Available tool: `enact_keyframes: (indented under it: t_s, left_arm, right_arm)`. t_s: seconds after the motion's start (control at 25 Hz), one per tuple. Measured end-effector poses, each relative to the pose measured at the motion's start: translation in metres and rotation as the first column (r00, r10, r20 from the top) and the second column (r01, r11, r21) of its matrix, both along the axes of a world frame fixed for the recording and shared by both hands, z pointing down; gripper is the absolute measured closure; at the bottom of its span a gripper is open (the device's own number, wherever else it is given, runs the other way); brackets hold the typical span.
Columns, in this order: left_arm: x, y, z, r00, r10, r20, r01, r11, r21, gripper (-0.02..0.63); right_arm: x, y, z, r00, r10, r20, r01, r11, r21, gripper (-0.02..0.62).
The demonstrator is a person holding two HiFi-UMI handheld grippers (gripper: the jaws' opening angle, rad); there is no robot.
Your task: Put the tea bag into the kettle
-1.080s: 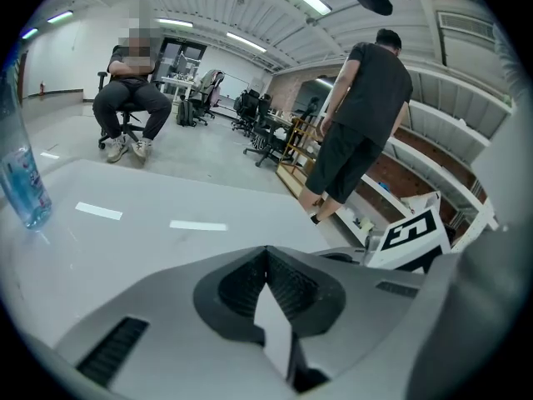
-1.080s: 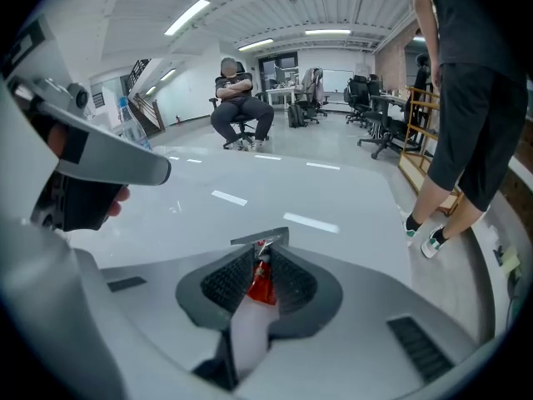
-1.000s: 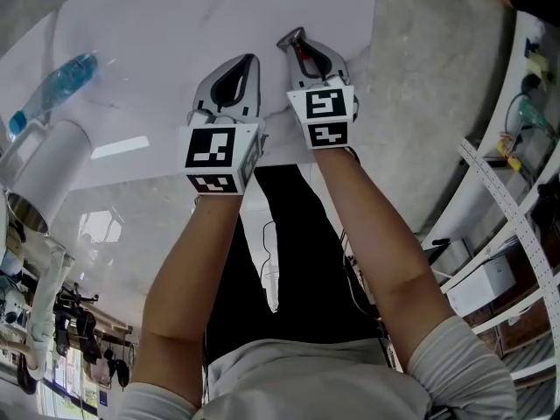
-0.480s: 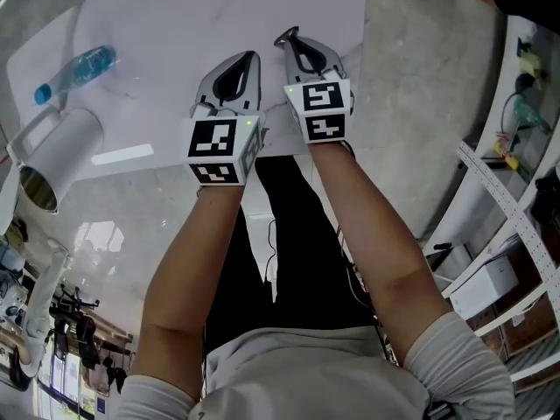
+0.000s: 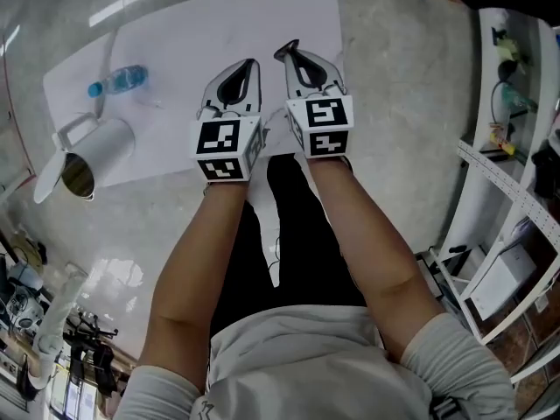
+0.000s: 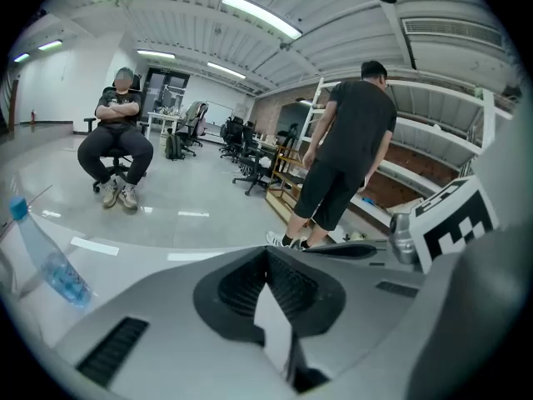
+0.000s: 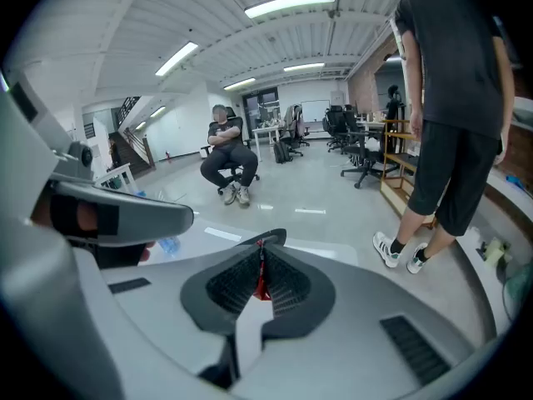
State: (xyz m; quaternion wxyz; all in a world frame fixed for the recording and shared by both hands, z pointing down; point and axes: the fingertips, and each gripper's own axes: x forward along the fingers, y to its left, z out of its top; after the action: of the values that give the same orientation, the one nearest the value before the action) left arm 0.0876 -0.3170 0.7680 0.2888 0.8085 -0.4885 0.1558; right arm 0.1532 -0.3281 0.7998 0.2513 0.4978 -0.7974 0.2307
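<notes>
White table (image 5: 289, 24) below; right tool (image 7: 265, 242), jaws just closed, pinches red scrap (image 7: 261, 283), unidentifiable.

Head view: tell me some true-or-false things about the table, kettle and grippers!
1. The water bottle lies on the white table. True.
2. The kettle has its lid shut. False: the lid stands open.
3. The right gripper pinches a small red thing. True; its jaws have just been closing.
4. The kettle stands between the two grippers. False: it is left of the left gripper.
5. Nobody else is in the room. False: a seated person and a standing person are there.
</notes>
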Motion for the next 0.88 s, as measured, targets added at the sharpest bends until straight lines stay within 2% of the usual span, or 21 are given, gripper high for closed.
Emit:
enact_keyframes:
  t_s: [0.16,0.36,0.6,0.76,0.88]
  left_arm:
    - [0.001,-0.003,-0.044,1.0,0.009,-0.008,-0.009,0.999,0.036,0.604]
    - [-0.017,0.005,-0.112,1.0,0.004,0.001,-0.004,0.994,0.105,0.604]
    - [-0.032,0.028,-0.216,0.999,-0.02,-0.049,0.028,0.983,0.18,0.604]
    - [-0.057,0.054,-0.284,0.995,-0.059,-0.083,0.077,0.969,0.233,0.604]
    - [-0.076,0.078,-0.323,0.993,-0.063,-0.096,0.087,0.961,0.263,0.604]
  right_arm:
    - [-0.002,0.006,-0.055,0.999,0.023,0.026,-0.024,0.998,0.049,0.577]
    - [-0.017,0.018,-0.13,0.998,0.033,0.049,-0.038,0.992,0.122,0.577]
    - [-0.03,0.041,-0.248,0.998,0.002,0.056,-0.017,0.962,0.273,0.577]
    - [-0.042,0.067,-0.313,0.997,-0.001,0.074,-0.024,0.944,0.329,0.577]
    - [-0.061,0.092,-0.353,0.993,-0.005,0.121,-0.038,0.936,0.349,0.577]
